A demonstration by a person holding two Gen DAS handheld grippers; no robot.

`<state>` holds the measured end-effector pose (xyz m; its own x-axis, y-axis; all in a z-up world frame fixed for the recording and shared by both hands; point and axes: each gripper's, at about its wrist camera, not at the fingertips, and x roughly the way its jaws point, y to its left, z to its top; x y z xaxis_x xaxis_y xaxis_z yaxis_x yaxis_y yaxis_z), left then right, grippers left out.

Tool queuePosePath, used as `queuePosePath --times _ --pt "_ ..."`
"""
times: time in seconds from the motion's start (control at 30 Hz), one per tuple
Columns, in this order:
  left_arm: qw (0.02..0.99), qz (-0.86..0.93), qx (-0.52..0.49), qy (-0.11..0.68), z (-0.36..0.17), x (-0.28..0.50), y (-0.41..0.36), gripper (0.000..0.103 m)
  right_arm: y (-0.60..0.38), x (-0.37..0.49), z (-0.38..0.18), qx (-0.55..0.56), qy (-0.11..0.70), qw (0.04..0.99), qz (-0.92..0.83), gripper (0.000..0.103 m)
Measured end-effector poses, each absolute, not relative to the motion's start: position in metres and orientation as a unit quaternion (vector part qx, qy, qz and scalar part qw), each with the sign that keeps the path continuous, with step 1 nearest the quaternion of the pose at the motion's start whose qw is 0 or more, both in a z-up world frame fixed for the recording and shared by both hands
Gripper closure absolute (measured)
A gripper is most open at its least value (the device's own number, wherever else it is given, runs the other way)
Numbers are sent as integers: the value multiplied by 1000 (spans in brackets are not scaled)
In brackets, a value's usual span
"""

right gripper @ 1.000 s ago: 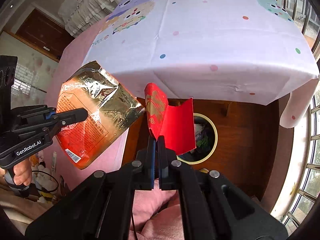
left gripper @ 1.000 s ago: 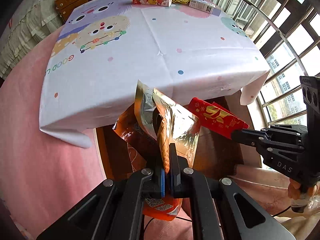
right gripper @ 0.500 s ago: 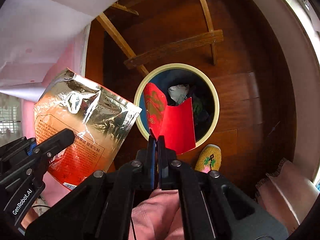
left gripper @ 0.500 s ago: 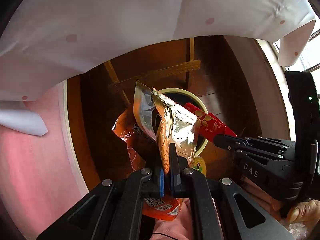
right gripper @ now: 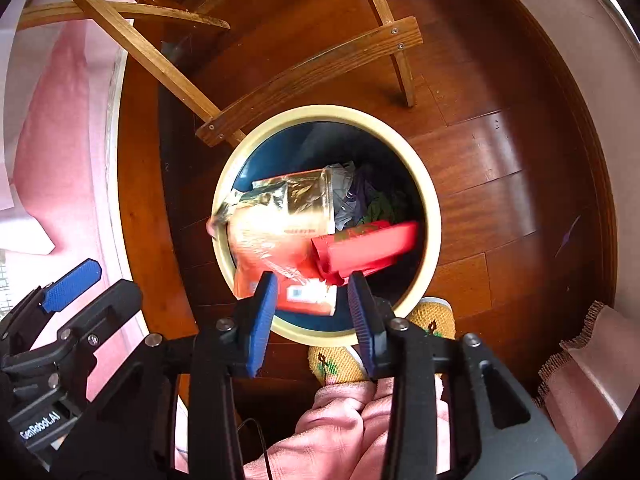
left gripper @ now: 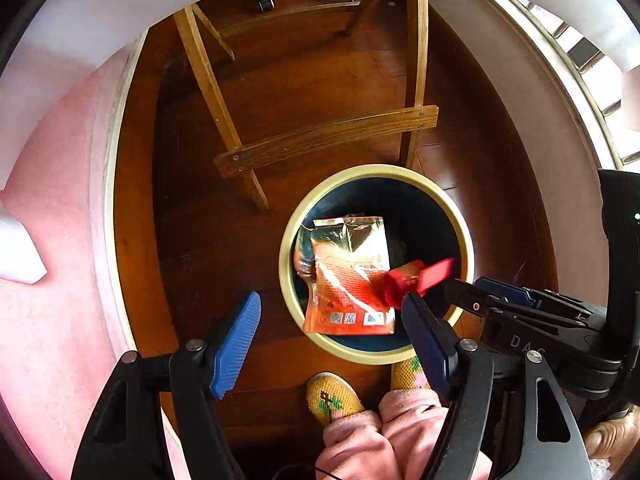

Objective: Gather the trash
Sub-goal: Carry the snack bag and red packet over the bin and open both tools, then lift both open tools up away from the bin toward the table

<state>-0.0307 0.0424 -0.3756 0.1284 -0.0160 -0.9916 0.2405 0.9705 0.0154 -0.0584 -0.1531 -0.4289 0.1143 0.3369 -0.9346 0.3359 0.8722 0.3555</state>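
Both pieces released over the bin.

The orange foil snack bag (left gripper: pixel 348 276) and the red packet (left gripper: pixel 412 280) now sit inside the mouth of the round trash bin (left gripper: pixel 288 240) (blurred, so I think they are falling). Half a second ago each was pinched; now my left gripper (left gripper: pixel 332 336) has its jaws spread wide and empty, and my right gripper (right gripper: pixel 312 300) has its jaws apart too. I judge this drop done; I can go back to the desk for more trash.

Wooden floor (left gripper: pixel 328 80) under trash bin (left gripper: pixel 286 268)
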Motion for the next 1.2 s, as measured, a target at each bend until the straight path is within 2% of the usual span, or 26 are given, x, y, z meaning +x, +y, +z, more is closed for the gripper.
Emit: queuePosePath --times 0.13,0.37,0.8,1.03,1.2 --pt "751 -80 81 651 -363 -34 48 29 -140 -51 -426 260 662 703 -4 70" --pt "763 -79 74 637 -319 -11 65 28 -128 -50 -366 256 650 715 -2 65" --pt "818 -92 40 567 -117 -18 75 28 -119 -49 -182 229 602 765 1 59" --pt "850 -107 43 514 -5 -27 90 28 -111 -52 -74 224 556 800 6 57" --pt "872 -117 43 474 57 -29 102 28 -104 -51 -2 201 513 834 6 57"
